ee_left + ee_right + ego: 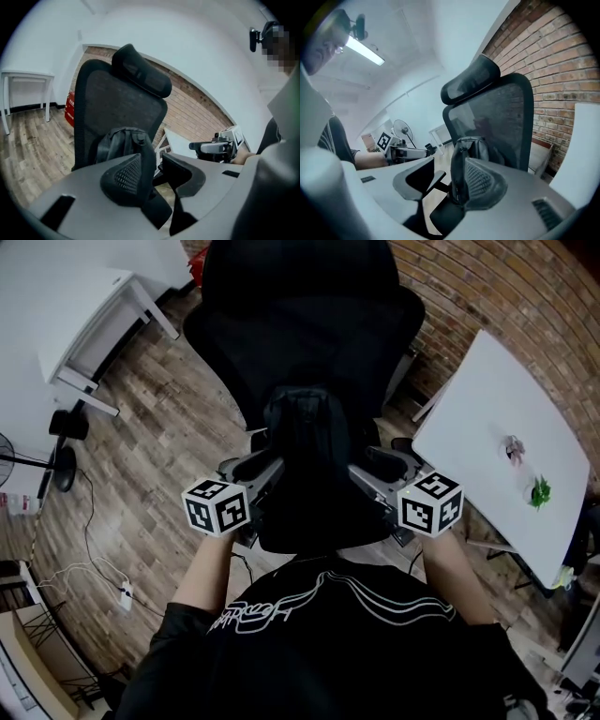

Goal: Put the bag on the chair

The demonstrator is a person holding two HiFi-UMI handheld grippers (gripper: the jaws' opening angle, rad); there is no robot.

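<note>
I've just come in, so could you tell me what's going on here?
A person holds two grippers: the left gripper and right gripper flank a bag at the chair. A strap runs between each gripper's jaws. Whether they clamp it, or the bag already rests on the chair, isn't clear.

No text reads clearly; the white script on the shirt (281,610) is illegible.

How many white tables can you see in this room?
2. The small table stands at the head view's upper left; the large table is at its right, beside the chair. Others may be out of view.
</note>
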